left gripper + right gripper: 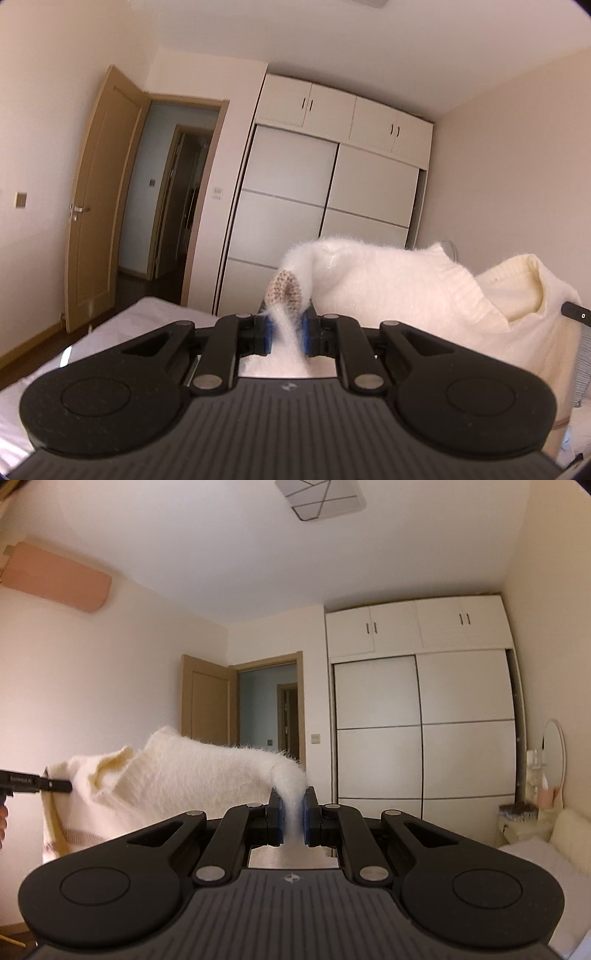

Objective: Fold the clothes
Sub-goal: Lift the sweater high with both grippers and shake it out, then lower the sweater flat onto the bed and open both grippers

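Observation:
A fuzzy cream-white sweater [399, 291] hangs in the air, stretched between both grippers above the bed. My left gripper [287, 325] is shut on a strip of its fluffy fabric, just under a beige knit cuff [286, 290]. The neck opening [532, 295] shows to the right, near the tip of the right gripper [575, 312]. In the right wrist view my right gripper [293, 806] is shut on another fold of the sweater [177, 779], which runs left to the left gripper [37, 785].
A bed [147, 317] with a pale sheet lies below. Straight ahead stands a white sliding-door wardrobe [424, 731], with an open wooden door [99, 206] to its left. A round mirror and small table [552, 768] are at the right wall.

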{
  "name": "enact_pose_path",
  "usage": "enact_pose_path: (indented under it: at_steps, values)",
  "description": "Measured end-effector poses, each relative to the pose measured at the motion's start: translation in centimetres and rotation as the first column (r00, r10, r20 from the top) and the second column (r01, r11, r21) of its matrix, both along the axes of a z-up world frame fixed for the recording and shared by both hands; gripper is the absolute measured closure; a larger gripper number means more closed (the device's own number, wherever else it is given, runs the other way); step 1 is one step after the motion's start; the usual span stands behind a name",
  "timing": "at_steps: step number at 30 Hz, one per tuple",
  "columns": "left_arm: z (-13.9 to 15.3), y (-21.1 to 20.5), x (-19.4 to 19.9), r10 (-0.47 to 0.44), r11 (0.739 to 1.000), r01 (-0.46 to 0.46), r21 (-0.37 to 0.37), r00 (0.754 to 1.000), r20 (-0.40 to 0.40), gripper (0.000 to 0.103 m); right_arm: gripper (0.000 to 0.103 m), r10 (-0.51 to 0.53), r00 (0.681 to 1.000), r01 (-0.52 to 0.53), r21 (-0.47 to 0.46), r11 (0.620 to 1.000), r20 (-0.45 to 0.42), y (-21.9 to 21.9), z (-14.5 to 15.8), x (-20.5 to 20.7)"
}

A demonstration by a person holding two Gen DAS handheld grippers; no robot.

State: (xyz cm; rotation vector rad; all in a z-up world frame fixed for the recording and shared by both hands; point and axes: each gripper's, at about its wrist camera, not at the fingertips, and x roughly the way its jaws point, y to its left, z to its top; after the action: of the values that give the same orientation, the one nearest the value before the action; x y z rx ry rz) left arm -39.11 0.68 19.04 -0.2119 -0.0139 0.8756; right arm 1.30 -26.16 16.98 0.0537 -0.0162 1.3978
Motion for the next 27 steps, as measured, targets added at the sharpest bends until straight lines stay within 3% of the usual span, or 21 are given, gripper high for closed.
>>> enact_pose_path:
  at_steps: [5,10,13,15,16,17,19,22,25,27]
  values:
    - [-0.5,5.8,2.9,-0.031,0.999,0.029,-0.034,0.999,-0.038,0.092,0.093,-0.04,0.999,0.039,-0.079,0.996,-0.01,5.8,-0.8,2.4]
    - [-6.1,18.3,9.4,-0.095,0.977,0.073,-0.198,0.99,-0.104,0.091,0.093,-0.14,0.985,0.109,-0.257,0.96,-0.105,17.5,-5.3,8.1]
    - [-11.5,28.8,16.5,-0.137,0.948,0.078,-0.308,0.975,-0.175,0.087,0.091,-0.247,0.955,0.164,-0.403,0.901,-0.164,27.3,-10.8,13.2]
    - [-15.7,35.4,20.8,-0.135,0.924,0.044,-0.381,0.967,-0.216,0.077,0.066,-0.355,0.918,0.221,-0.518,0.826,-0.175,33.2,-15.0,16.6]
    - [-18.0,38.7,22.9,-0.142,0.901,0.028,-0.433,0.962,-0.233,0.073,0.059,-0.415,0.894,0.253,-0.574,0.779,-0.171,36.1,-17.3,18.1]
    - [-20.2,41.3,24.4,-0.153,0.879,0.016,-0.477,0.956,-0.25,0.073,0.06,-0.459,0.874,0.274,-0.616,0.739,-0.162,38.0,-19.6,19.0]
    - [-23.9,44.6,26.6,-0.149,0.857,-0.035,-0.515,0.939,-0.311,0.073,0.058,-0.489,0.85,0.26,-0.654,0.711,-0.194,39.7,-22.6,19.4]
    - [-28.2,45.9,27.3,-0.179,0.835,-0.056,-0.547,0.913,-0.367,0.069,0.036,-0.517,0.816,0.231,-0.674,0.702,-0.259,38.7,-25.8,18.7]
    - [-32.2,45.8,26.3,-0.214,0.797,-0.09,-0.598,0.883,-0.417,0.069,0.036,-0.563,0.769,0.197,-0.725,0.66,-0.304,36.5,-29.4,18.0]
    - [-35.0,44.5,24.6,-0.244,0.742,-0.108,-0.662,0.876,-0.416,0.069,0.036,-0.606,0.715,0.142,-0.777,0.613,-0.348,33.5,-32.4,17.1]
